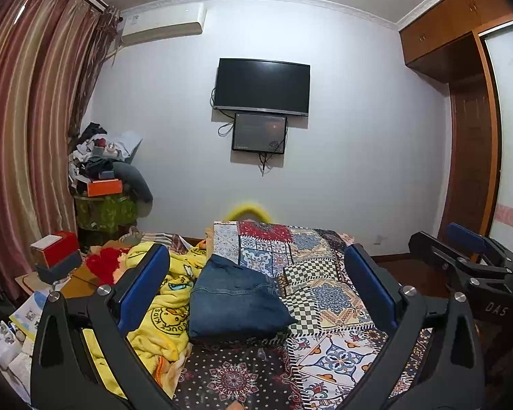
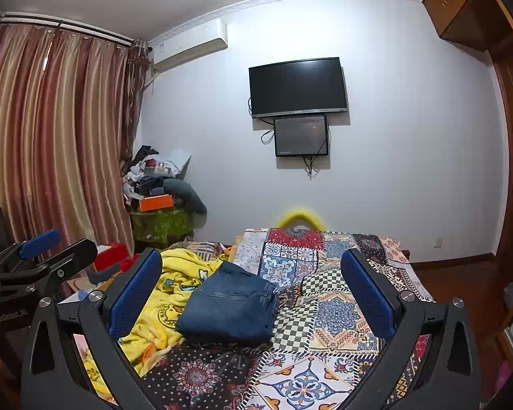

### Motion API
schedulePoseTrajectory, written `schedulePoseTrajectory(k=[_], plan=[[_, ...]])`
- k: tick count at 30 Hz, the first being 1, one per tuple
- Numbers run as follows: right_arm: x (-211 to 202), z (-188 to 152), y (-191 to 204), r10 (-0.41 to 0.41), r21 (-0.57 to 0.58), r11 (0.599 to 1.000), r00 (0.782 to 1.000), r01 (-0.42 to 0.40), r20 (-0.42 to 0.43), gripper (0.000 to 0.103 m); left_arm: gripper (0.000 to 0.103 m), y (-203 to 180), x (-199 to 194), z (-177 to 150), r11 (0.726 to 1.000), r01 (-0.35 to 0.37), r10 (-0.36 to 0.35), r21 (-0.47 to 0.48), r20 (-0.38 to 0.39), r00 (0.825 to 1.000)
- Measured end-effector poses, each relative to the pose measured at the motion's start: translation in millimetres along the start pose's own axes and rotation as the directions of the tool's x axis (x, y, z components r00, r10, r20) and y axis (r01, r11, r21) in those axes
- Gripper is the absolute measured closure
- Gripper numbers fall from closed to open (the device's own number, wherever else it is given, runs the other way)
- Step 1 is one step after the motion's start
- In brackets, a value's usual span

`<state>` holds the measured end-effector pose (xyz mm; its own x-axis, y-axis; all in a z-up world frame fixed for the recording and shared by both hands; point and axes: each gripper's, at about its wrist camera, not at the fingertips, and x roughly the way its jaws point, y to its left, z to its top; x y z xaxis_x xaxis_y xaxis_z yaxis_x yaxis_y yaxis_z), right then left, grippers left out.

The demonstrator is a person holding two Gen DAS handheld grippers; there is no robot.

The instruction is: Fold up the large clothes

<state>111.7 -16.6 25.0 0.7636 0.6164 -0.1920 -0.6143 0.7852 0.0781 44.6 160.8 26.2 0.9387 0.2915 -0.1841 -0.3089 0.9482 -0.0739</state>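
Observation:
A folded pair of blue jeans lies in a thick square stack on the patchwork bedspread, near the bed's left side. My left gripper hovers above and short of the jeans, wide open, nothing between its blue pads. In the right wrist view the same jeans sit ahead, and my right gripper is also wide open and empty, held back from them. The right gripper shows at the far right of the left wrist view; the left gripper shows at the left edge of the right wrist view.
A crumpled yellow cartoon blanket lies left of the jeans. Boxes and papers crowd the bedside at left. A cluttered stand fills the corner by striped curtains. A TV hangs on the far wall; a wooden wardrobe is at right.

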Motion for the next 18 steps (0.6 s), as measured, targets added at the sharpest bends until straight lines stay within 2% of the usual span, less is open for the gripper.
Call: schedulePoseTrajectory(k=[18], plan=[[3.5, -0.8, -3.1, 0.002, 0.014, 1.000, 1.000, -0.002, -0.009, 0.000, 0.000, -1.4, 1.6, -2.9, 1.000, 0.005, -0.005, 0.003, -0.002, 1.000]])
